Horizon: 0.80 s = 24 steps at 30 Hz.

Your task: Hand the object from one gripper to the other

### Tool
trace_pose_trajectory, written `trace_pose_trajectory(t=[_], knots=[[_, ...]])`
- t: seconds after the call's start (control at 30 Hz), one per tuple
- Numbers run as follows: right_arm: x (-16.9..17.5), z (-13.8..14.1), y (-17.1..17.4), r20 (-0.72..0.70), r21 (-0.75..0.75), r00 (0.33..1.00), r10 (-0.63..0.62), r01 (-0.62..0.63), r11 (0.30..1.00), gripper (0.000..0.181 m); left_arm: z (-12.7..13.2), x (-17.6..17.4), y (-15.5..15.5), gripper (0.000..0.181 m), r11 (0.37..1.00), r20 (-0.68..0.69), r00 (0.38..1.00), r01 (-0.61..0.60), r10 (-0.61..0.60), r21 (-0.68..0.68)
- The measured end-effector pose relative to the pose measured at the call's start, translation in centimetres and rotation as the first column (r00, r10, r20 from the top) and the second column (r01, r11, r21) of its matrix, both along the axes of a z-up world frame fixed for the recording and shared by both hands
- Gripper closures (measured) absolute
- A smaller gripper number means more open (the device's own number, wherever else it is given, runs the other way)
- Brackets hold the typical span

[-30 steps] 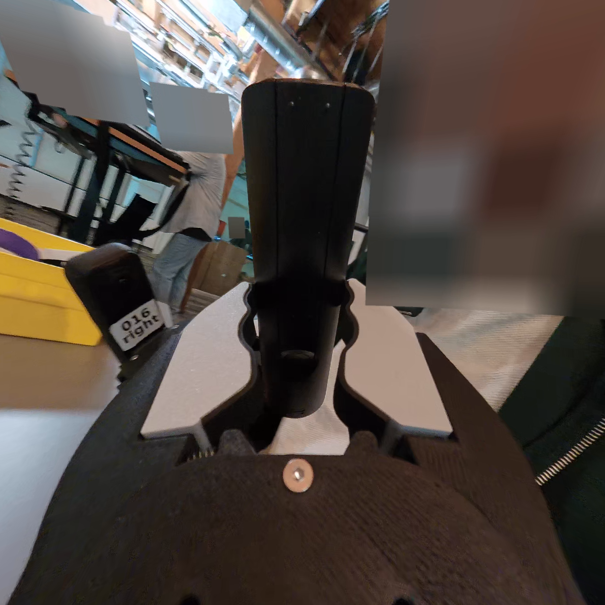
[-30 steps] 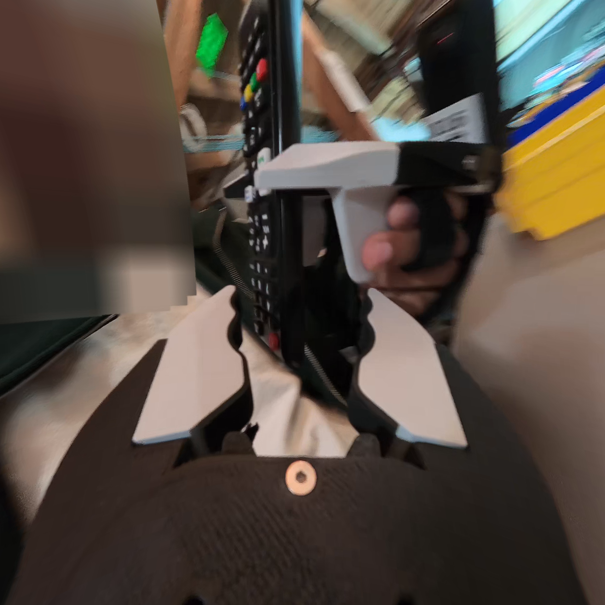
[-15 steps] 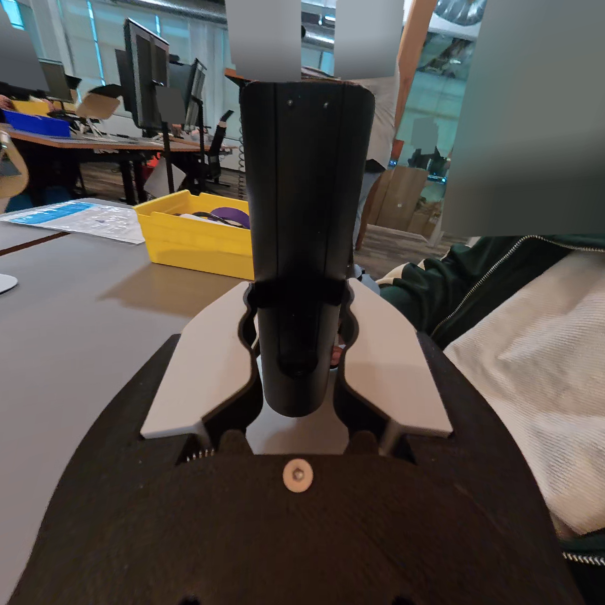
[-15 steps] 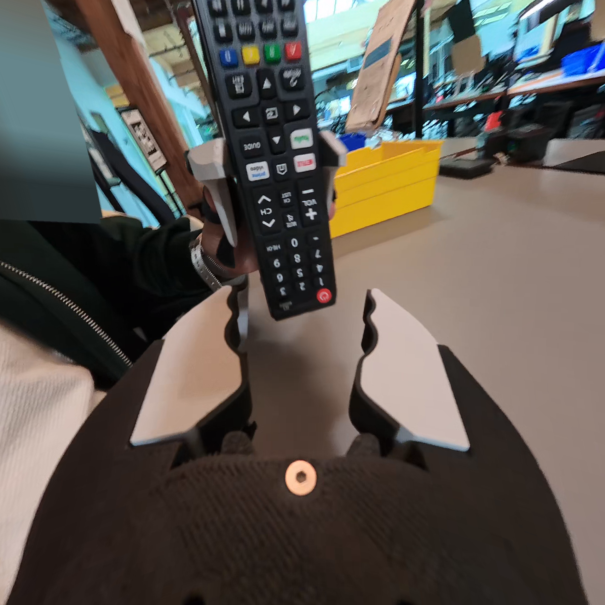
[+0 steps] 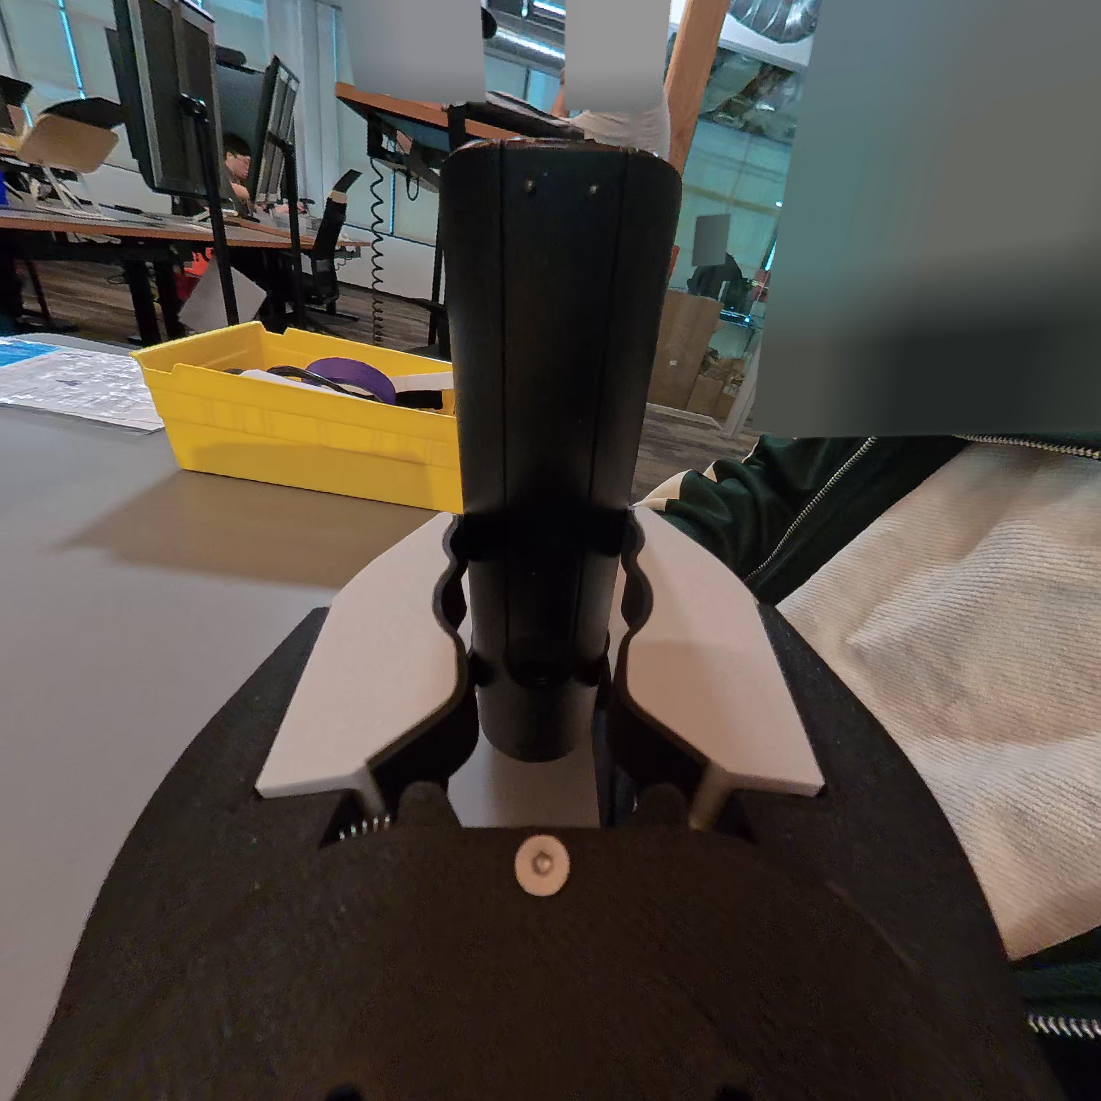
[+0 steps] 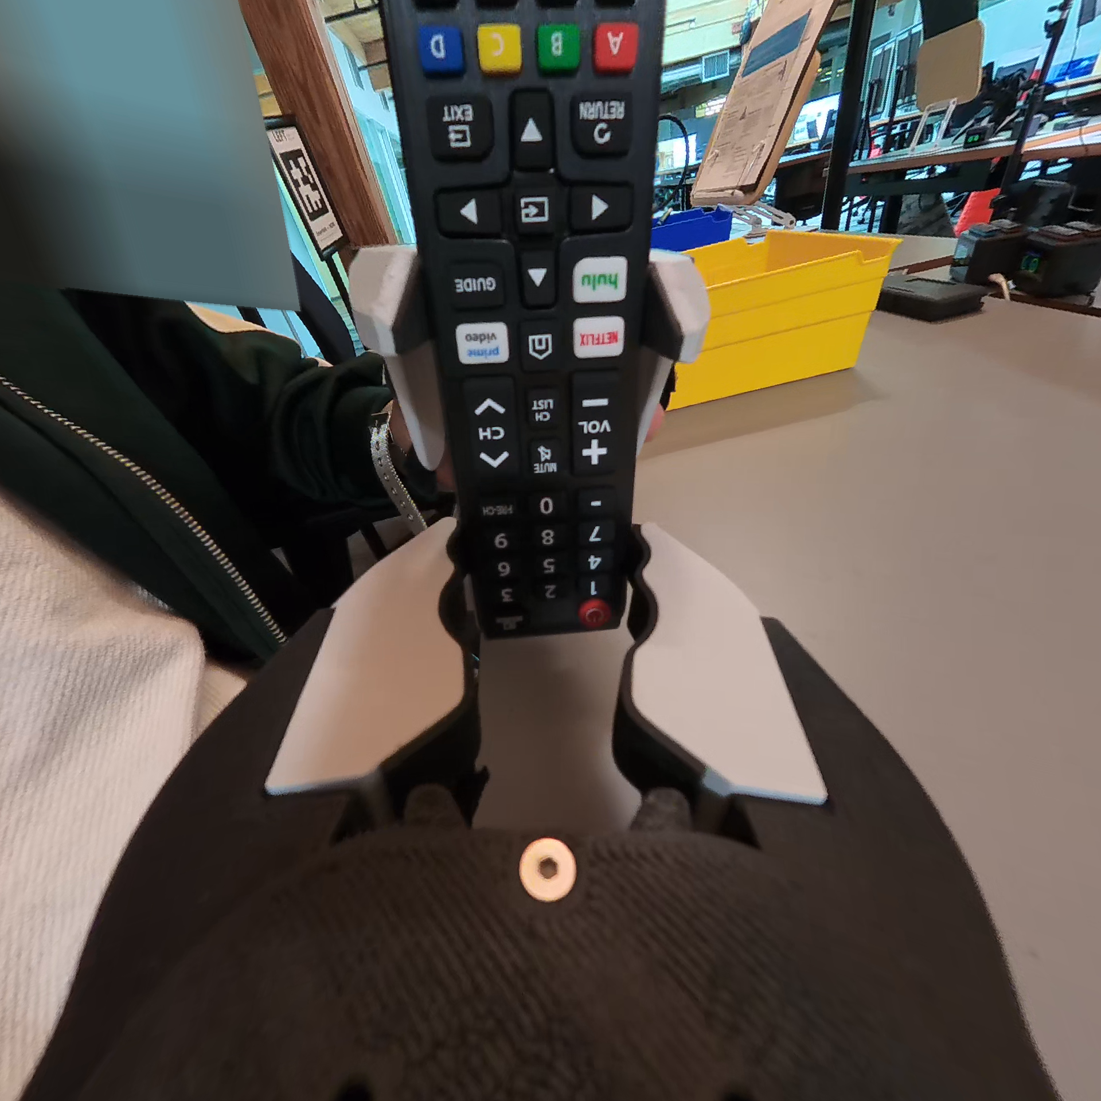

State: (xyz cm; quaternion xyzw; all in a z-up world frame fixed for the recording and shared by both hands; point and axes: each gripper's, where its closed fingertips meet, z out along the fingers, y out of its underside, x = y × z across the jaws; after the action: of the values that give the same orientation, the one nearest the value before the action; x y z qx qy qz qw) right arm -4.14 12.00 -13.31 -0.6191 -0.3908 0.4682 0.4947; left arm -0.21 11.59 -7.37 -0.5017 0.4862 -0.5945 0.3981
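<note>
remote (image 5: 554, 369) reads as light, stiff plastic with a smooth slippery back, so grip the long side edges, not the button face. left gripper (image 5: 545, 602) is clenched on it mid-body, remote standing upright above the grey table (image 5: 179, 596), yellow bin (image 5: 298, 429) behind. right gripper (image 6: 545, 587) has its jaws around the remote's near end, tips at both edges; can't tell if they're squeezing yet.
</note>
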Motion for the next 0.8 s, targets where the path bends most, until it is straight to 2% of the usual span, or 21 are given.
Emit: trace_pose_trajectory(t=[0.23, 0.3, 0.47, 0.8], knots=[[0.1, 1.0, -0.2, -0.028, 0.022, 1.000, -0.001, 0.002, 1.000, 0.129, 0.9, 0.0, -0.4, 0.127, 1.000, 0.056, 0.998, 0.011, -0.010, -0.016], [0.3, 1.6, -0.1, -0.060, 0.019, 0.998, -0.008, 0.009, 1.000, 0.129, 0.7, 0.1, -0.4, 0.118, 1.000, 0.049, 0.999, 0.011, -0.010, -0.020], [1.5, 2.0, 0.6, -0.049, 0.049, 0.997, -0.055, 0.057, 0.997, 0.130, 0.5, 0.1, -0.1, 0.109, 1.000, 0.042, 0.999, -0.010, 0.010, 0.009], [3.8, 2.7, 2.0, -0.060, 0.065, 0.990, -0.131, 0.134, 0.989, 0.129, -0.2, -0.2, 1.4, 0.106, 0.997, 0.061, 0.997, -0.035, 0.039, -0.068]])
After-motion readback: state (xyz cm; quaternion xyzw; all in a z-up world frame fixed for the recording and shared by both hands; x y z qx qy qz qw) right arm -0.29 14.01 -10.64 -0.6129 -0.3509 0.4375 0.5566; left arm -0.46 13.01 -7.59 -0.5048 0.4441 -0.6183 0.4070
